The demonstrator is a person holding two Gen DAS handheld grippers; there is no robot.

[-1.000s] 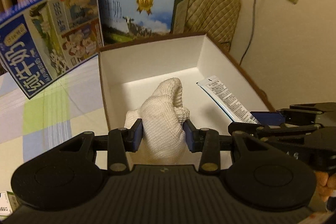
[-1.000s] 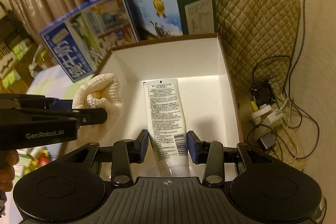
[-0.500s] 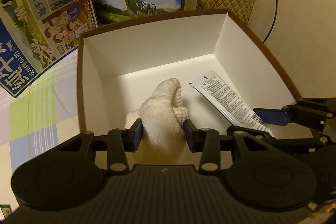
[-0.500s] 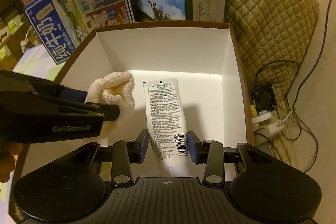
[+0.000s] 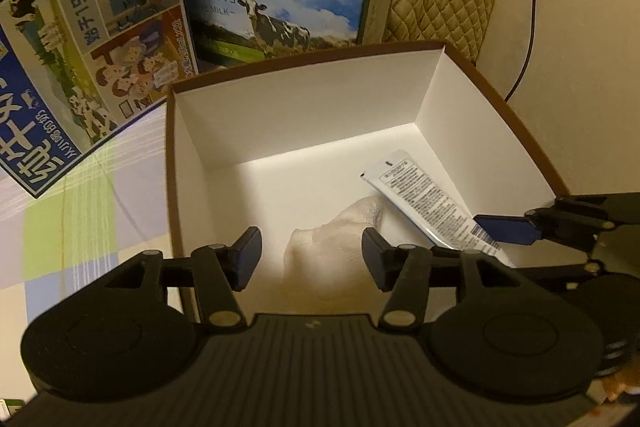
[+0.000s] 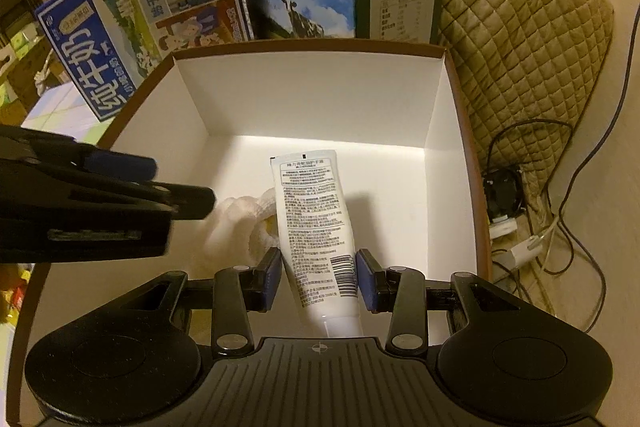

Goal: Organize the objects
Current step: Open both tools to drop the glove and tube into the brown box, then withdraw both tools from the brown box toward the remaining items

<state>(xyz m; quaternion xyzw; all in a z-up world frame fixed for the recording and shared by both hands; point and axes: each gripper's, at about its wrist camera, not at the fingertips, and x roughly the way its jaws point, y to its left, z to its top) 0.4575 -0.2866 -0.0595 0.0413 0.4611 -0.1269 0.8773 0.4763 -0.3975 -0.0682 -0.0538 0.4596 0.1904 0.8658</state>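
Released since before, cloth (image 5: 332, 247) lies in box (image 5: 304, 123) between spread left fingers (image 5: 246, 259); right fingers (image 6: 270, 279) clamp tube (image 6: 316, 227), crimped end pointing away.

Left tool (image 5: 311, 255), right tool (image 6: 317, 278): black ribbed housing, round discs, silver screws, blue pads.

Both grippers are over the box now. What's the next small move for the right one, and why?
Probably open the right gripper. Its pads sit against the white tube, which is already inside the white box, and the left gripper is open above the cloth.
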